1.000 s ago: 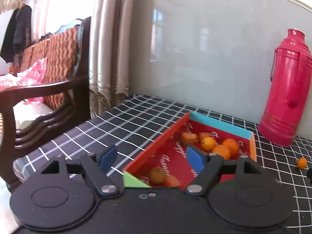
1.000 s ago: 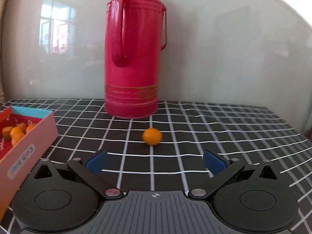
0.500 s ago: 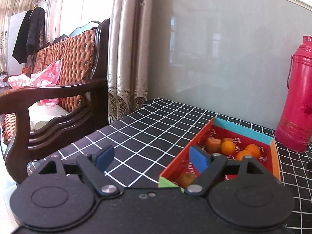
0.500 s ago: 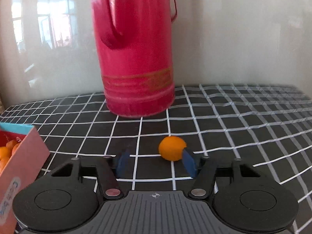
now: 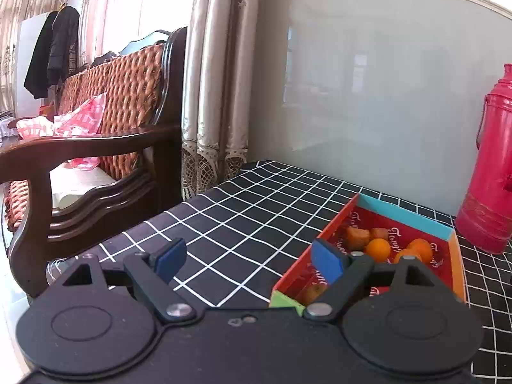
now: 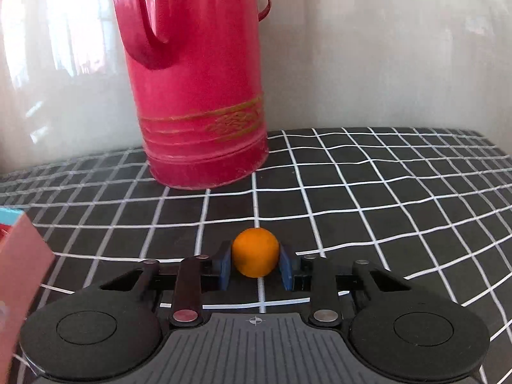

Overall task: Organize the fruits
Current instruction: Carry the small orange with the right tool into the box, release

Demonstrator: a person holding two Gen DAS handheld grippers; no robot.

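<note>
My right gripper [image 6: 255, 264] is shut on a small orange fruit [image 6: 255, 251] low over the checked tablecloth, just in front of the red thermos [image 6: 198, 96]. The red cardboard box [image 5: 446, 265] with a blue far wall holds several orange fruits [image 5: 378, 249]; its corner shows at the left edge of the right wrist view [image 6: 22, 268]. My left gripper [image 5: 248, 260] is open and empty, over the cloth at the box's near left corner.
The red thermos [image 5: 491, 185] stands right of the box against the pale wall. A wooden armchair [image 5: 96, 147] and curtains [image 5: 217, 89] are beyond the table's left edge. The black checked cloth [image 5: 243, 211] covers the table.
My right gripper moved forward to the orange fruit and closed its fingers on it. My left gripper drifted left and back from the box, staying open.
</note>
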